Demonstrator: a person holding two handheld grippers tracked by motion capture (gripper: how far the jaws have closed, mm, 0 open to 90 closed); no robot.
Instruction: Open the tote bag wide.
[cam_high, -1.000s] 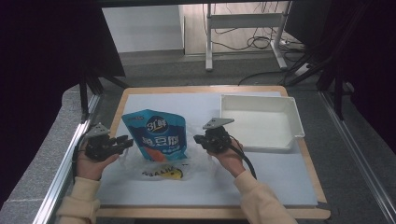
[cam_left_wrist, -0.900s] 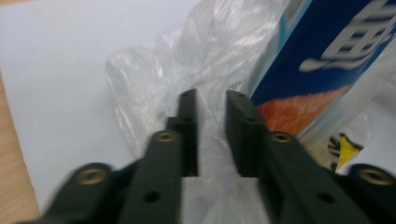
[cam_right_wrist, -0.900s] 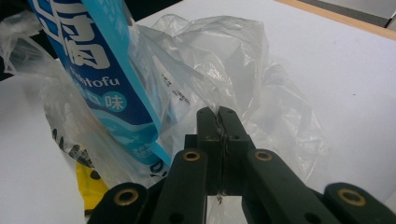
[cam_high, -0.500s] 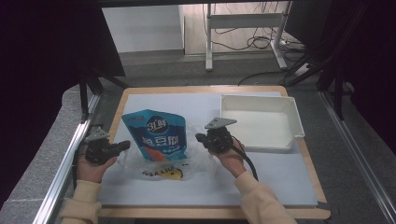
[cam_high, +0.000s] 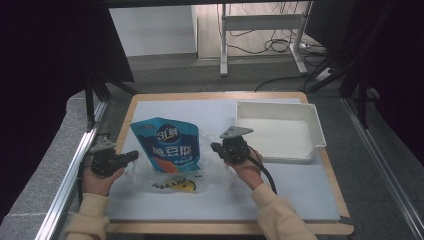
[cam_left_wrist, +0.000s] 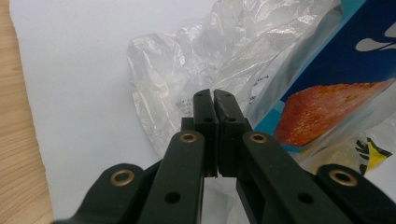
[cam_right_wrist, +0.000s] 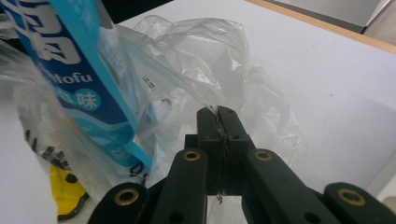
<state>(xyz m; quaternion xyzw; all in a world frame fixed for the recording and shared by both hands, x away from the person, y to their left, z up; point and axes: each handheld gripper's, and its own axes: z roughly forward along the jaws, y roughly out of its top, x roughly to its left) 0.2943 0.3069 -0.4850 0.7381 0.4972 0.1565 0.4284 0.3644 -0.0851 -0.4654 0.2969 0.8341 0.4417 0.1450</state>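
Observation:
A blue tofu snack pouch (cam_high: 170, 145) stands in a crumpled clear plastic bag (cam_high: 210, 172) with yellow print, on the white mat. My left gripper (cam_high: 134, 155) lies at the bag's left edge. In the left gripper view its jaws (cam_left_wrist: 213, 93) are together on the clear film (cam_left_wrist: 187, 60), beside the pouch (cam_left_wrist: 336, 70). My right gripper (cam_high: 214, 146) is at the bag's right side. In the right gripper view it (cam_right_wrist: 217, 111) pinches a fold of the film (cam_right_wrist: 210, 56), with the pouch (cam_right_wrist: 70, 70) to the left.
A white tray (cam_high: 312, 117) with nothing in it sits at the back right of the mat, just right of my right hand. The wooden table edge (cam_high: 215, 95) frames the mat. A metal rail (cam_high: 75, 170) runs along the left side.
The left gripper's jaws have closed at the bag's left edge. The right gripper and the pouch have kept their places.

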